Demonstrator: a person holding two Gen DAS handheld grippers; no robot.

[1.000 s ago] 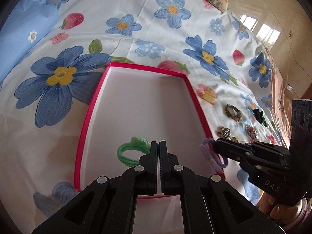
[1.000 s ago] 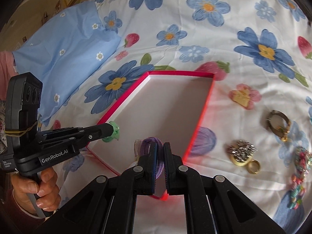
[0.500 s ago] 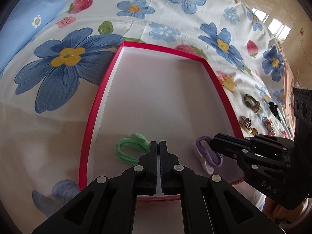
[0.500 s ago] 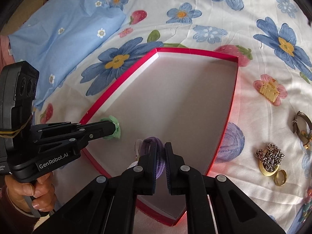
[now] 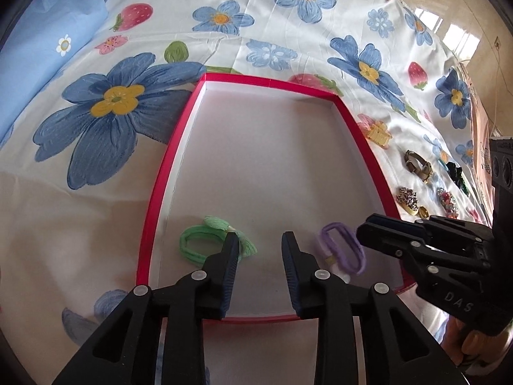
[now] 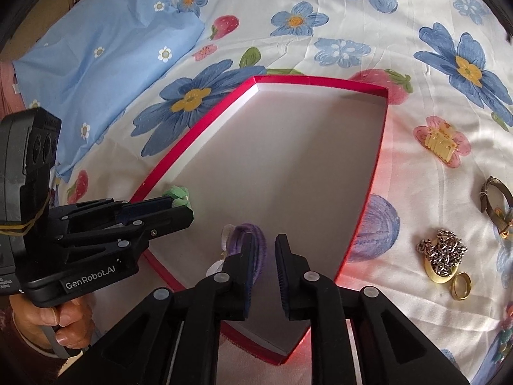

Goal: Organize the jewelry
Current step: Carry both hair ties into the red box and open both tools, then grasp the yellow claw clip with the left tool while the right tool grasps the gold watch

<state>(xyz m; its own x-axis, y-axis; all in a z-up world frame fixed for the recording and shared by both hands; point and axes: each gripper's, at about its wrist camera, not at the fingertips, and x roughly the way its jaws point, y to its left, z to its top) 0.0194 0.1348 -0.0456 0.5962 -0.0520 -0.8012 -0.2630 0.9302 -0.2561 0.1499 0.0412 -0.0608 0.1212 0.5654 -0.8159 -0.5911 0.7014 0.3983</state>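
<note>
A shallow red-rimmed box [image 5: 359,134] with a white floor lies on a flowered bedsheet; it also shows in the right wrist view [image 6: 320,81]. A green hair tie [image 5: 205,246] lies on the box floor beside my left gripper [image 5: 260,239], which is open and empty. A purple hair tie [image 5: 341,252] lies on the floor near the box's right side; in the right wrist view the purple tie [image 6: 243,240] sits by the left finger of my right gripper [image 6: 264,240], which is open. The green tie [image 6: 179,196] peeks out past the left gripper there.
Loose jewelry lies on the sheet right of the box: a gold hair claw [image 6: 441,142], a watch [image 6: 495,202], a chain on a gold pendant [image 6: 441,255], a gold ring [image 6: 461,285] and a beaded piece [image 5: 447,200]. A blue pillow [image 6: 105,41] lies at the far left.
Both grippers have opened and let go: the green tie and the purple tie now lie on the box floor. Both grippers moved forward over the box before that.
</note>
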